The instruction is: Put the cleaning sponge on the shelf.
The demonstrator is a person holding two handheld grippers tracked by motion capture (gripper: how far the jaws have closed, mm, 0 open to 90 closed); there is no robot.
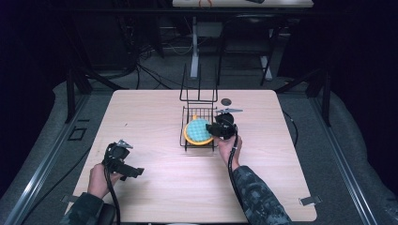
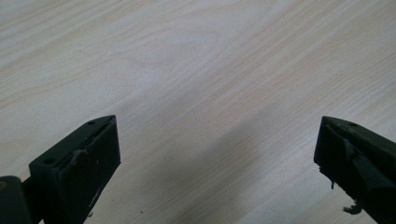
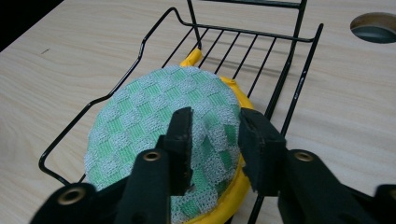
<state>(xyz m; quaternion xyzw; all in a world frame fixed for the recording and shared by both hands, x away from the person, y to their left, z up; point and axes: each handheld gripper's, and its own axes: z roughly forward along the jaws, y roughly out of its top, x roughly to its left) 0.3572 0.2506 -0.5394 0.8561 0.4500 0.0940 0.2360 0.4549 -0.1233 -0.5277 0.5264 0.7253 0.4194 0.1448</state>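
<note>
A: Is the green checked cloth (image 3: pixel 154 121) placed yet?

B: It lies on the yellow dish (image 3: pixel 233 191) in the wire rack (image 3: pixel 140 46). The right gripper (image 3: pixel 212 140) has its jaws slightly apart around a raised fold (probably released, hard to tell).

A: And the left gripper (image 2: pixel 217 154)?

B: Jaws wide apart over bare table (image 2: pixel 187 56). Only withdrawal seems left.

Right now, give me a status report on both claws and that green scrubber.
Left claw open over bare wooden table. Right claw astride green checkered mesh scrubber, pads slightly off. Scrubber sits on round yellow sponge inside black wire rack. Nothing in the way.
</note>
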